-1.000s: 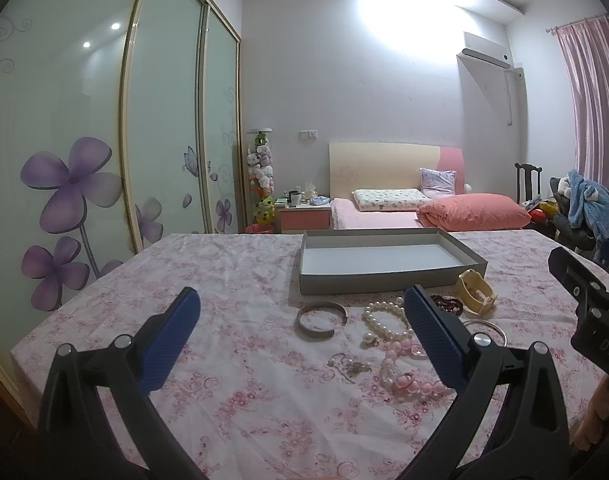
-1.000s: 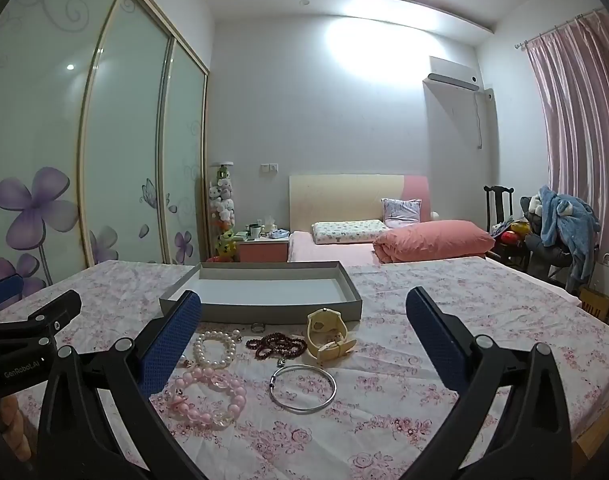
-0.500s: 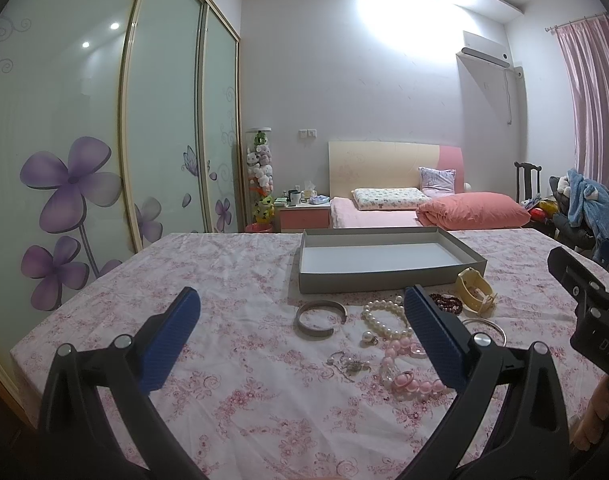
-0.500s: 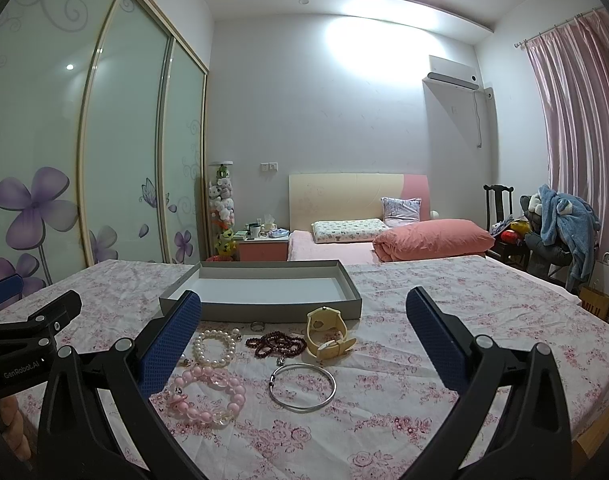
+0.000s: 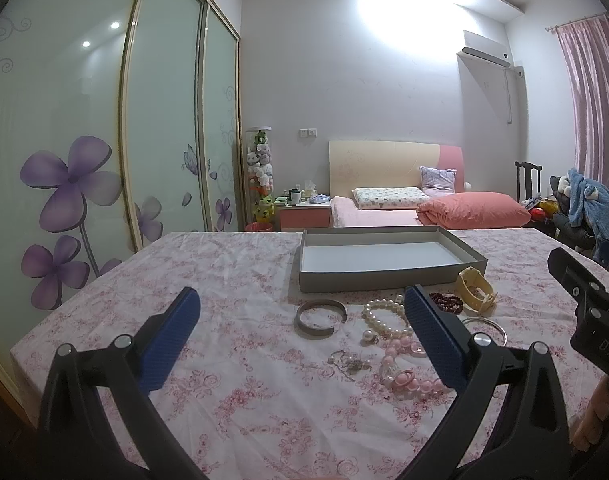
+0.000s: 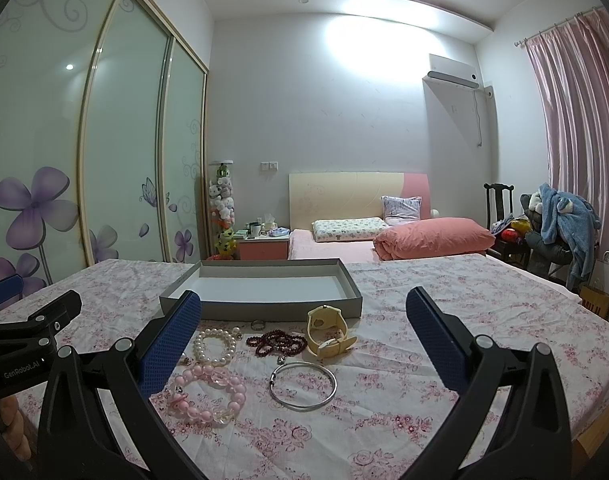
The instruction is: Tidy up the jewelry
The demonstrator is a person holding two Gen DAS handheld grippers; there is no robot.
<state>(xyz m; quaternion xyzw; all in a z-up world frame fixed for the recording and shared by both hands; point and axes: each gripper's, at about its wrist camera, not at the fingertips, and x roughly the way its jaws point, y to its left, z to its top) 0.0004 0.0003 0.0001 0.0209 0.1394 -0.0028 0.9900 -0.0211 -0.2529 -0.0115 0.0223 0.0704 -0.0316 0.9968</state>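
A grey shallow tray (image 5: pixel 374 279) (image 6: pixel 264 307) stands empty on the floral tablecloth. In front of it lie a grey cuff bangle (image 5: pixel 319 316), a white pearl bracelet (image 5: pixel 385 316) (image 6: pixel 215 345), a pink bead bracelet (image 5: pixel 408 376) (image 6: pixel 210 394), a dark red bead string (image 6: pixel 276 342), a cream watch (image 5: pixel 474 288) (image 6: pixel 328 330), a thin silver bangle (image 6: pixel 303 385) and a small ring (image 6: pixel 258 324). My left gripper (image 5: pixel 300 328) is open and empty, hovering before the jewelry. My right gripper (image 6: pixel 304 336) is open and empty above the silver bangle.
The table's left edge (image 5: pixel 32 344) runs close to a sliding wardrobe (image 5: pixel 104 152). A bed with a pink quilt (image 6: pixel 432 238) lies behind the table. A chair piled with clothes (image 6: pixel 556 224) stands at the right.
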